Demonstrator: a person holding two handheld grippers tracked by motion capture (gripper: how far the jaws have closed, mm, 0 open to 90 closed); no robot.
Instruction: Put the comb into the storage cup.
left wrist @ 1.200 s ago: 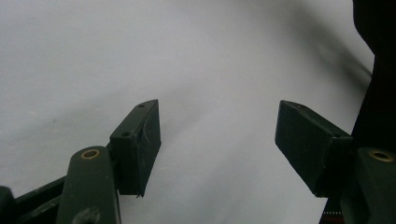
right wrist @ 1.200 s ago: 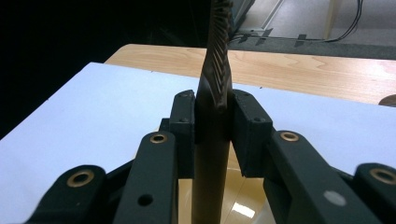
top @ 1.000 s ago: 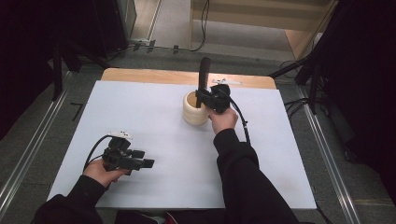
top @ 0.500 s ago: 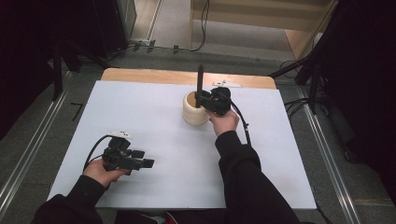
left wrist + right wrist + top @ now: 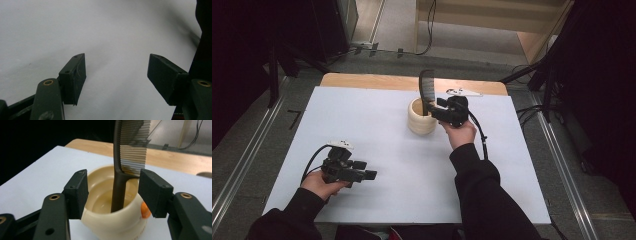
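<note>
The black comb [image 5: 127, 157] stands handle-down in the cream cup [image 5: 112, 220], leaning against the cup's rim, teeth up and clear of the mouth. In the high view the cup [image 5: 421, 120] sits on the white table [image 5: 377, 125] toward its far side, a little right of the middle, and the comb [image 5: 426, 90] rises out of it almost upright, tipped slightly away from the person.

The right gripper [image 5: 113, 192] is right at the cup, on the person's side of it, jaws pointing at the comb's handle. Those jaws have just been opening: the handle stands between the two pads, but there is a gap on either side, so nothing is gripped. The comb rests on the cup alone. In the high view the right gripper [image 5: 447, 111] sits just right of the cup, its cable trailing back along the sleeve.

An orange spot shows on the cup's side, next to the right pad, and there is faint lettering low on the cup's wall, too small and cut off to read. Beyond the cup, near the table's far wooden edge [image 5: 362, 81], lies a small flat whitish piece [image 5: 462, 92] with dark marks that cannot be read.

The left gripper [image 5: 349, 170] lies well away from the cup, near the table's front left corner, held low in the left hand. Its own view shows the jaws [image 5: 116, 75] spread wide over bare white tabletop, nothing between them.
</note>
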